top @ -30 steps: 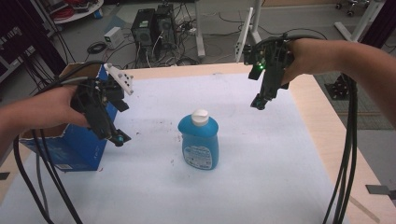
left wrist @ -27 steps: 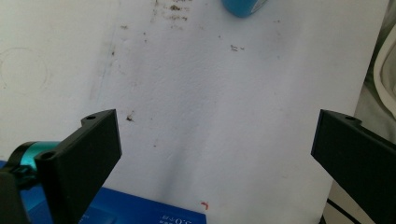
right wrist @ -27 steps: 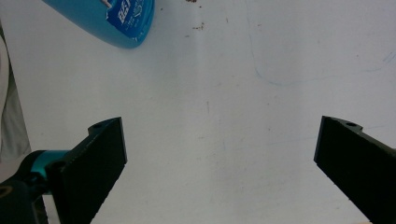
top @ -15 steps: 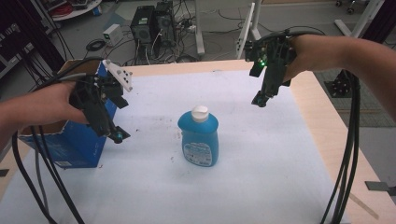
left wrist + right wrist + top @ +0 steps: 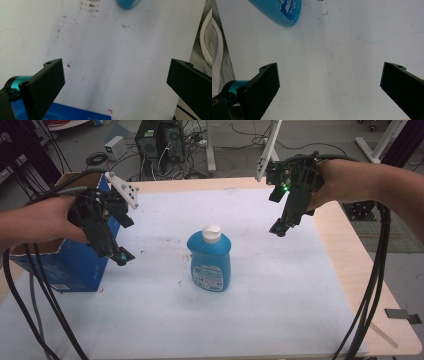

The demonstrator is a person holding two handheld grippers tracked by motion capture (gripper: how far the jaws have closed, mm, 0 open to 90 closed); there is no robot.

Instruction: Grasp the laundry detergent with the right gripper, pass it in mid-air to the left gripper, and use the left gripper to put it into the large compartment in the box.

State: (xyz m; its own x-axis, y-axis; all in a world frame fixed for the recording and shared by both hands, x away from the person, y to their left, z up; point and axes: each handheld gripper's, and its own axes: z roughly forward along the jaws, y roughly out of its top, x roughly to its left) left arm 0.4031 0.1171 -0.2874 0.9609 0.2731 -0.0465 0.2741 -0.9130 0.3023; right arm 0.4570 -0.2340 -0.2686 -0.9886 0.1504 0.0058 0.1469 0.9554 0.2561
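Materials and finishes on a work table.
A glossy blue plastic bottle (image 5: 210, 265) with a smooth white cap stands on a matt, stained white sheet (image 5: 280, 295) over pale wood table (image 5: 350, 240); blue cardboard box (image 5: 70, 265) at left; matt black gripper jaws.

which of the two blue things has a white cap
The bottle, upright mid-table between the grippers. The box by the left gripper is open-topped cardboard.
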